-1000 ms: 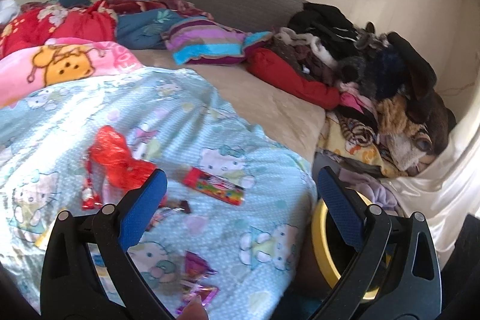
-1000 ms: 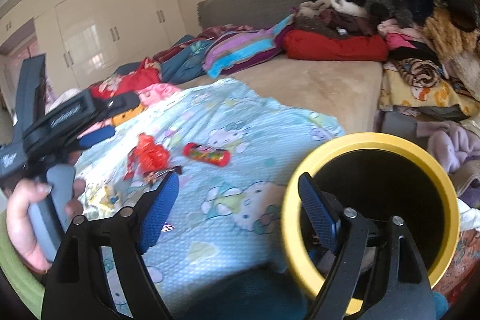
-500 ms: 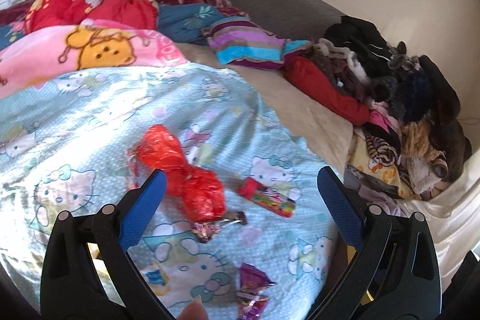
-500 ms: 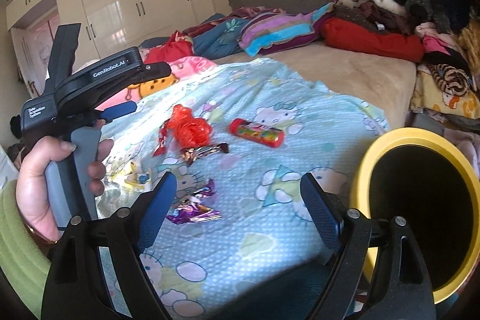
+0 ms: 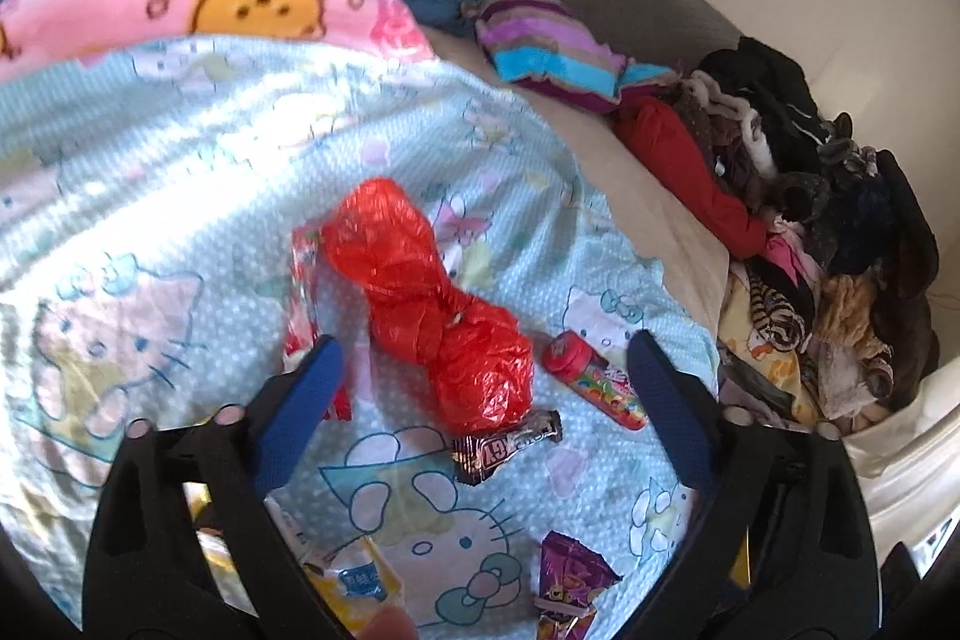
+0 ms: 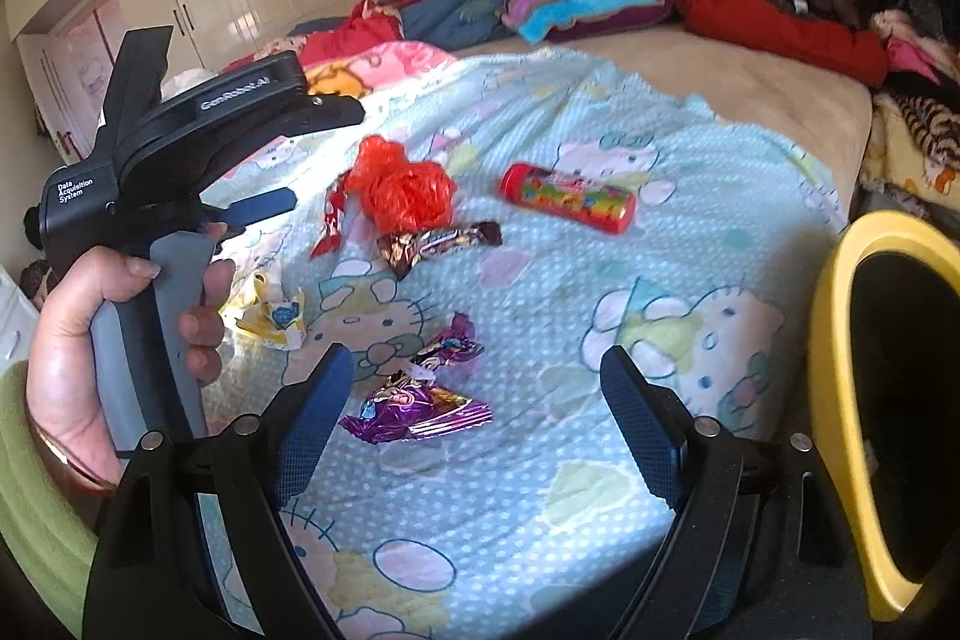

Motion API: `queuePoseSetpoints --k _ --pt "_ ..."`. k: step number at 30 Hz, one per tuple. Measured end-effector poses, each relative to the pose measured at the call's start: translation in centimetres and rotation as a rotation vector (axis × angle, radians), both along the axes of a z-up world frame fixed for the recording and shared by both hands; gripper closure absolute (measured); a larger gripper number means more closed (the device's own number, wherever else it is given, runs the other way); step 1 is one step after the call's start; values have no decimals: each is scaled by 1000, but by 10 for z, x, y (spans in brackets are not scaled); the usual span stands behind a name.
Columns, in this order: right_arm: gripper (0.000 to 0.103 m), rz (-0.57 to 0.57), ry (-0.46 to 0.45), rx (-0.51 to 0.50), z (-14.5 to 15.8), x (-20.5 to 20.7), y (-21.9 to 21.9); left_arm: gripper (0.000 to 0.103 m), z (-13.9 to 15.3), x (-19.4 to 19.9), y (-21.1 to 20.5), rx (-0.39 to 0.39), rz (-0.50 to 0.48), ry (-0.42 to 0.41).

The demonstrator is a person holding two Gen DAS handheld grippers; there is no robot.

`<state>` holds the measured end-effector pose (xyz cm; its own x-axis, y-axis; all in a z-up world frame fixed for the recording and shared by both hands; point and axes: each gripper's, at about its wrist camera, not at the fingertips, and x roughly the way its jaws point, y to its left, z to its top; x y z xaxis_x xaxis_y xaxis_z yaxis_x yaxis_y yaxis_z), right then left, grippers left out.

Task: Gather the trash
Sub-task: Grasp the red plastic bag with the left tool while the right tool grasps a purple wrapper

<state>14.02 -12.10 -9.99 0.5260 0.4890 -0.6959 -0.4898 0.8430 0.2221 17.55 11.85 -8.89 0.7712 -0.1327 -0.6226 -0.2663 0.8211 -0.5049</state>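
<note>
The left gripper (image 5: 483, 361) hangs over the pale blue cat-print blanket (image 5: 180, 148) on the bed, its jaws wide apart though they have just been closing a little, with nothing pressed between the pads. The knotted red plastic bag (image 5: 432, 304) lies on the blanket directly between and just ahead of its fingertips; a brown candy wrapper (image 5: 507, 445) touches the bag's near end, and a red candy tube (image 5: 597, 385) lies just inside the right-hand finger. The right gripper (image 6: 474, 388) is also spread open and empty, pointing down at a purple foil wrapper (image 6: 420, 403) lying just ahead between its fingers. A yellow-rimmed bin (image 6: 840, 400) stands at the bed's edge, beside that gripper's right-hand finger.
</note>
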Motion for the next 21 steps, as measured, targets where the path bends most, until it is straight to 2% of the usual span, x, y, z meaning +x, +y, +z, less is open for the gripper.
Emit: queuePoseSetpoints --k 2,5,14,18,19,21 --pt "21 4 24 2 -5 4 4 25 -6 5 -1 -18 -10 14" --pt "26 15 62 8 -13 10 11 35 -12 15 -6 -34 -27 39" --pt "46 33 208 17 -41 28 23 47 -31 43 -8 -36 -53 129" --pt "65 41 229 27 -46 29 23 61 -40 49 -8 -41 -52 165" --pt "74 48 232 34 -46 29 23 64 -43 50 -8 -47 -52 171" --pt "81 80 234 41 -45 27 26 77 -47 50 -8 -55 -47 184"
